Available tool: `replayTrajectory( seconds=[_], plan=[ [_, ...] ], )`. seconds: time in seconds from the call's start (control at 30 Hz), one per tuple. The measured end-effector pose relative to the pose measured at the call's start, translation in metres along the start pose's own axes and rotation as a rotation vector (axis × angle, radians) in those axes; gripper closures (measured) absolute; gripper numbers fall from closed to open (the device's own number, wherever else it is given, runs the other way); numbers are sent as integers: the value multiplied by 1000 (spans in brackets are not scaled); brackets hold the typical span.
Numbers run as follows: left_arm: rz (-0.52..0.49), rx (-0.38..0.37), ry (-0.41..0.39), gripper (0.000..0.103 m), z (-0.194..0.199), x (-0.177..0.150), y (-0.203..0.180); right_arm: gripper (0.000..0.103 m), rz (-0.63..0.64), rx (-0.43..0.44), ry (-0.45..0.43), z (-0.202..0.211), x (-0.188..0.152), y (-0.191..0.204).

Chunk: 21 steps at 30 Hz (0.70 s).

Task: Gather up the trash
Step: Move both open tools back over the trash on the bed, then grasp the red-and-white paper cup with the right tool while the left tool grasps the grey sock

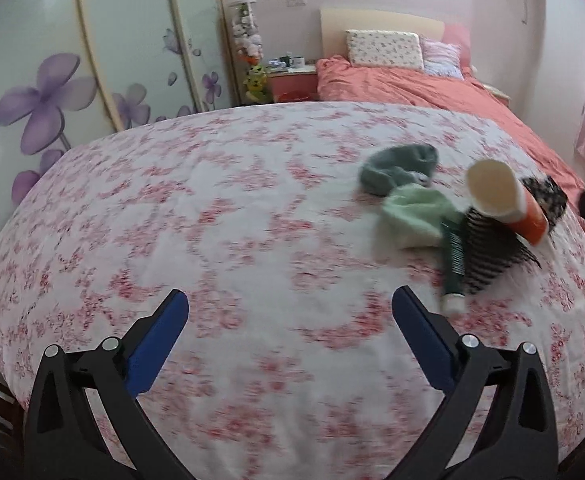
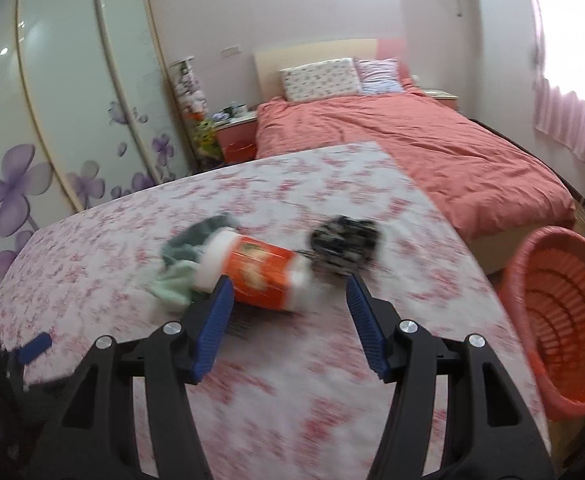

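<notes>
Landmark: orange cup, lying on its side on the flowered surface.
Risk 1: cup is round and on its side; a glancing touch from one finger could roll it off line, toward the socks.
Risk 2: green tube and striped cloth lie against the cup; a wide grab may drag laundry along as trash.
Risk 3: both views are smeared; aim is uncertain.
Right tool: jaws partly spread, empty; cup just beyond the tips, no clear contact.
Left tool: jaws spread wide, empty, over bare cloth, well apart from the cup.
Basket: red, beside the surface, on the far side of the cup from the wardrobe.
</notes>
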<state>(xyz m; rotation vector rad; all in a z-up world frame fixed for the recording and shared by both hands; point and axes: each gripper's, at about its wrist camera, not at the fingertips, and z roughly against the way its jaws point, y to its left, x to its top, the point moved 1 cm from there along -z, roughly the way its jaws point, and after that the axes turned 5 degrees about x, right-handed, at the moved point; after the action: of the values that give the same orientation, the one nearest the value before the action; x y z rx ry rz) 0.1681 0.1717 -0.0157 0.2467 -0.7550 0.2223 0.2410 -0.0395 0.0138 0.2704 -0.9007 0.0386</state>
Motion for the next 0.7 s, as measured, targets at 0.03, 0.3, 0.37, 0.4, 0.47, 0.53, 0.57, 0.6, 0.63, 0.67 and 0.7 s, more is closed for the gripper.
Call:
replayTrajectory(
  seconds=[0.03, 0.3, 0.37, 0.4, 0.47, 0.53, 0.57, 0.6, 0.63, 0.67, 0.7],
  plan=[
    [12, -7, -2, 3, -1, 1, 5, 47, 9, -5, 5, -7, 4, 9],
    [34, 15, 33, 3, -16, 0, 31, 49, 108, -115, 60, -55, 21, 55],
    [36, -5, 60, 3, -21, -1, 34, 53, 128, -161, 89, -63, 17, 53],
    [44, -24, 78, 3, -23, -2, 35, 59, 123, -169, 102, -65, 15, 51],
    [66, -55, 96, 3, -26, -4, 38, 64, 99, -164, 116, -62, 9, 40],
    [80, -73, 101, 3, -28, -6, 38, 71, 97, -172, 107, -55, 4, 35],
    [81, -81, 100, 3, -29, -6, 37, 76, 96, -177, 102, -50, 2, 32],
    [77, -84, 99, 3, -29, -7, 36, 81, 87, -177, 97, -44, -1, 28],
    [71, -87, 92, 3, -30, -7, 34, 82, 75, -173, 97, -39, -3, 23],
    [65, -92, 80, 3, -29, -8, 33, 85, 65, -170, 96, -37, -4, 20],
    [56, -102, 56, 3, -27, -8, 31, 87, 42, -169, 91, -30, -6, 13]
  ],
)
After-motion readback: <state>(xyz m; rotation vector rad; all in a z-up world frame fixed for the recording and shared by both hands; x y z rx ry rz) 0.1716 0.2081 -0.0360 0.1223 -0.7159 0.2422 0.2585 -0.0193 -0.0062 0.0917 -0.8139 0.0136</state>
